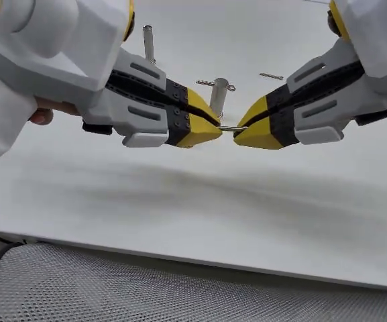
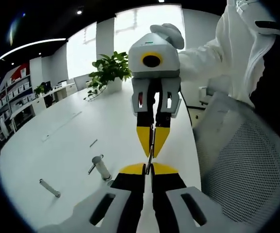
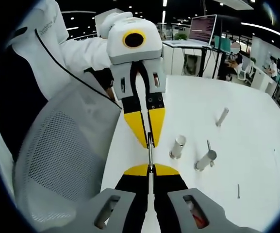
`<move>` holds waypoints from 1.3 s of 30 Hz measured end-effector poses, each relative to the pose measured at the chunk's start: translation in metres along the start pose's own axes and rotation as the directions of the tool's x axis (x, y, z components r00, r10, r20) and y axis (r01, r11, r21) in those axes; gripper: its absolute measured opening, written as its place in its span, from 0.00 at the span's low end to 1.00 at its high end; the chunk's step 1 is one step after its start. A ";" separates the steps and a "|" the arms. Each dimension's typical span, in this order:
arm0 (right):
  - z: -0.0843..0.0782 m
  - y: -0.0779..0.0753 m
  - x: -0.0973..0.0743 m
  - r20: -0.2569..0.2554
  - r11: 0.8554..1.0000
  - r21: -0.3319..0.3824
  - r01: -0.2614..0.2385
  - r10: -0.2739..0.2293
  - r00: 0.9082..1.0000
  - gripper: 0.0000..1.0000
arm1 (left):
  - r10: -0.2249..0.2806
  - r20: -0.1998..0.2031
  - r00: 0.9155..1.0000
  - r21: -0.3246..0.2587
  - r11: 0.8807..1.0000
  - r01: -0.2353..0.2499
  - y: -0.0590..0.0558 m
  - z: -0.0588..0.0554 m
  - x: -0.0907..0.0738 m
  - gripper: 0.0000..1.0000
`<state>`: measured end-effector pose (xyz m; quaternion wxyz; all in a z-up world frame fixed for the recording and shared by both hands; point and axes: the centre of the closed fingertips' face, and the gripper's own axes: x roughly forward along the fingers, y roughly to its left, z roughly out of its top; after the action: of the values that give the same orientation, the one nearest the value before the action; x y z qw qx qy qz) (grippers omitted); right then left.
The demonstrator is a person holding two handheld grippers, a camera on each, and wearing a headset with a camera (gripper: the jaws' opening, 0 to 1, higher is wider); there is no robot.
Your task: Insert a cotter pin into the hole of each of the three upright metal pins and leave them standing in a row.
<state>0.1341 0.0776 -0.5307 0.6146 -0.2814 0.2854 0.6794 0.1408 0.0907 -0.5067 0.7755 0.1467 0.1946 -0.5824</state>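
In the head view, my left hand-held gripper (image 1: 210, 129) comes in from the left and my right hand-held gripper (image 1: 245, 131) from the right. Their yellow tips nearly meet above the white tabletop (image 1: 180, 201), each clamped on one end of the held cotter pin (image 1: 231, 128), which lies level between them. Just behind the tips stands a metal pin (image 1: 218, 97) with a fitted cotter pin (image 1: 213, 84) through its top. A far metal pin (image 1: 148, 41) stands upright further back on the left, and a loose cotter pin (image 1: 271, 76) lies flat on the tabletop to the right. A grey mesh chair (image 1: 113, 288) shows below the tabletop edge. In the left gripper view, my own jaws are pressed together on the near end of the held cotter pin and the right hand-held gripper faces them from above, gripping the other end. The metal pin with its fitted cotter pin stands just left of my jaws, the far metal pin sits well off to the lower left, and a potted plant (image 2: 108, 73) stands at the far end of the tabletop. In the right gripper view, my jaws are closed on the held cotter pin and the left hand-held gripper grips it from the opposite side. To the right, a third metal pin (image 3: 177, 146) stands nearest the jaws, with the other two metal pins beyond it.
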 end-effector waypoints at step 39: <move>-0.029 -0.060 0.028 -0.090 0.993 0.039 0.111 -0.107 0.990 0.00 | 0.051 -0.111 0.992 -0.007 0.999 -0.053 0.053 -0.047 0.011 0.10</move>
<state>0.1921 0.0804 -0.5732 0.6436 -0.3128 0.3113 0.6254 0.1878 0.1179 -0.5533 0.7791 0.1800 0.2365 -0.5520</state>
